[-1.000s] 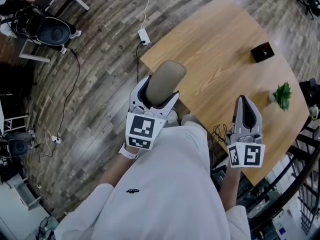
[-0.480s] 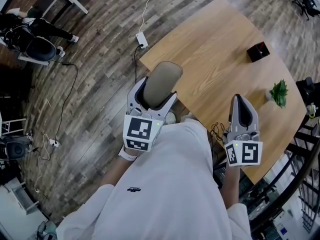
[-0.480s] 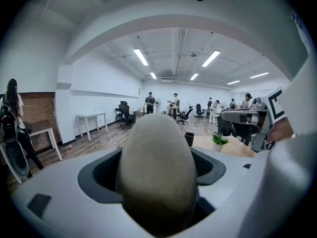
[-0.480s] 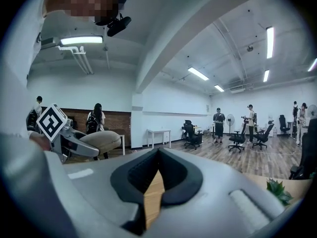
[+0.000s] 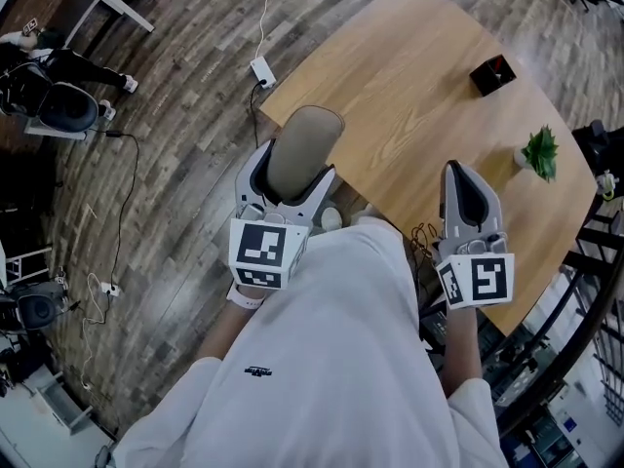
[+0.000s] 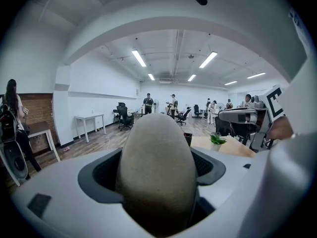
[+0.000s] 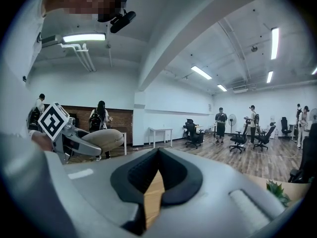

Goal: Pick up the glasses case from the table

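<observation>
The left claw [image 5: 292, 171] is closed on the glasses case [image 5: 305, 150], its two jaws pressed against the case's long sides. The case is a beige, rounded oval with a felt-like surface. In the left gripper view it fills the whole gap between the dark pads and its far end reaches out past the jaw tips. It is clear of the worktop [image 5: 409, 96], held in the air. From the head view it shows over the worktop's left edge, where the pale wood meets the dark plank floor [image 5: 185, 125].

On that floor, far left, stands a black office chair [image 5: 63, 110]. A white power strip [image 5: 261, 70] with its cable lies just beyond the worktop's far left corner.

The person's white garment [image 5: 322, 369] fills the near middle of the head view, between the two marker cubes.

To the right, the right claw [image 5: 459, 176] hangs over the near part of the worktop with its jaws brought together to a point and nothing held. Its own view shows only a thin slit of wood between the pads.

Farther right on the worktop, a small black box [image 5: 490, 74] sits far back, and a little green plant [image 5: 538, 154] stands near the right edge, well apart from both claws.
</observation>
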